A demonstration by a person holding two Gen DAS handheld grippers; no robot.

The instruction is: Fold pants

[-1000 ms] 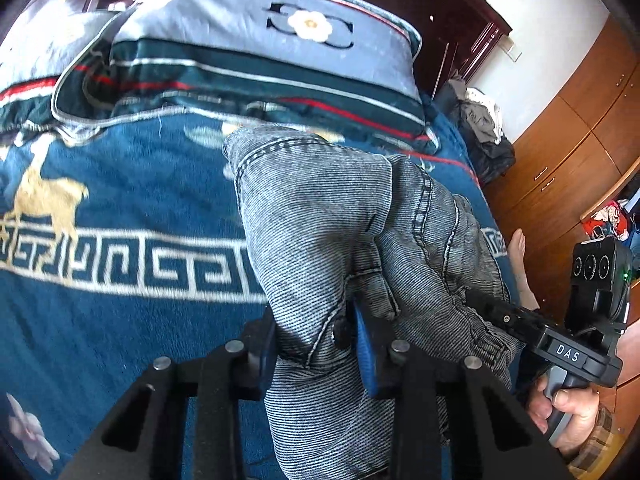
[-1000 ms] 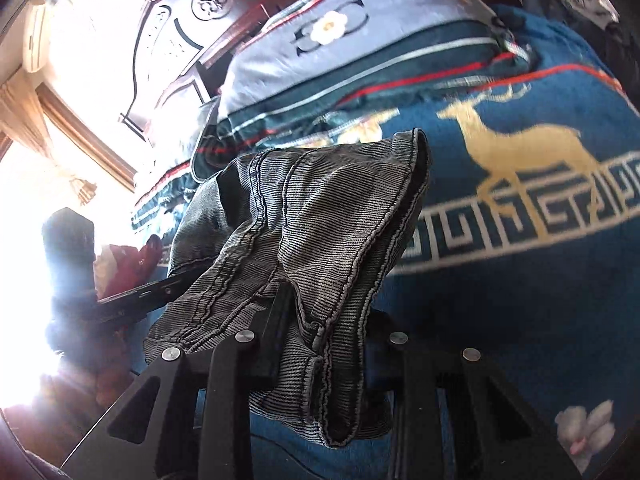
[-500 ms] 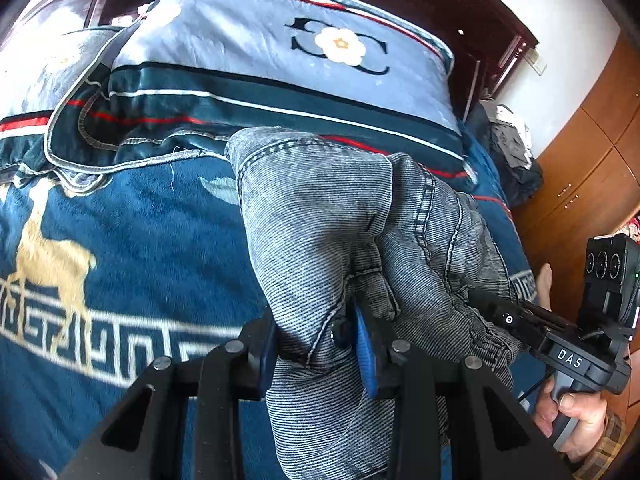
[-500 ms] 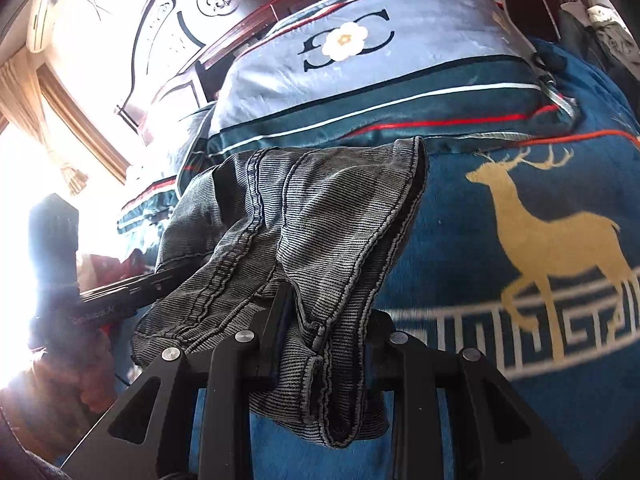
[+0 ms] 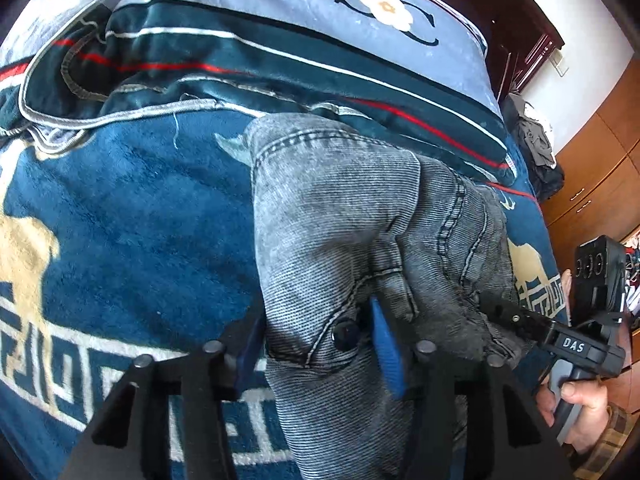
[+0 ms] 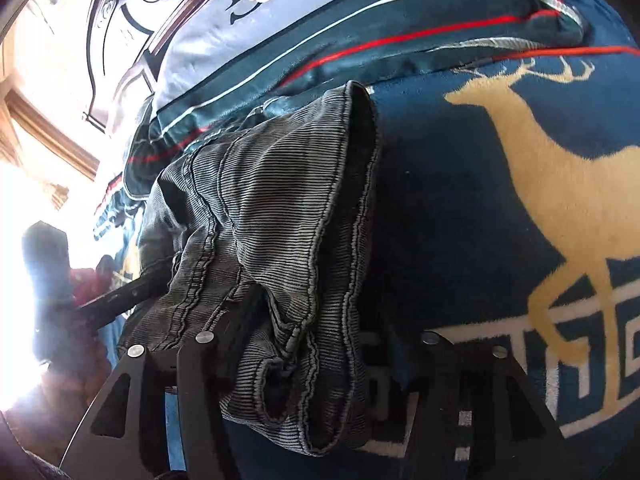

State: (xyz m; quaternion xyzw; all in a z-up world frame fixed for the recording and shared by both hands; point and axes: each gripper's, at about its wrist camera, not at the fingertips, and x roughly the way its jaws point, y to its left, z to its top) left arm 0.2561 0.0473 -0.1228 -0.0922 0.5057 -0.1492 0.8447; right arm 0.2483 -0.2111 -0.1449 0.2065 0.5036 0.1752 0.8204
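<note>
Pants (image 5: 340, 232) lie bunched on blanket (image 5: 120, 220) between both opening tools.

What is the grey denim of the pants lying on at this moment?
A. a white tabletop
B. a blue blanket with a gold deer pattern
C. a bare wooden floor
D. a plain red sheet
B: in the right wrist view the pants lie on the blue deer-pattern blanket, just short of the striped pillow.
</note>
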